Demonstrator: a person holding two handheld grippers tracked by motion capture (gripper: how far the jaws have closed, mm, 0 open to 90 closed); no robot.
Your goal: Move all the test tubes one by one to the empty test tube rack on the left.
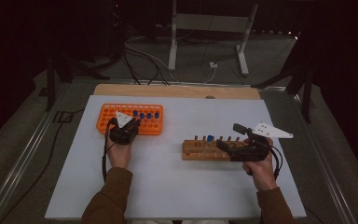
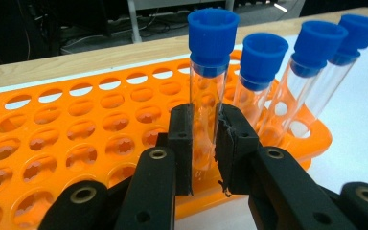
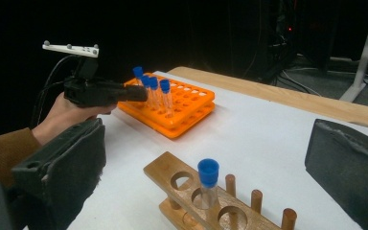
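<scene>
Left gripper (image 2: 203,143) grasps a blue-capped tube (image 2: 209,81) in the orange rack (image 2: 76,134); right gripper (image 3: 206,163) released above the wooden stand (image 3: 191,196)

White table top (image 1: 177,186) w/ orange tube rack (image 1: 129,119) at left & wooden rack (image 1: 205,149) right of centre.

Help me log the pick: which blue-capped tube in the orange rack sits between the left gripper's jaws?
The leftmost tube of the row in the left gripper view; the left gripper brackets its glass, the other three stand free.

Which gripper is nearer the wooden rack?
Right. The right gripper hovers open at the wooden rack, while the left gripper closes around a blue-capped tube in the orange rack.
</scene>
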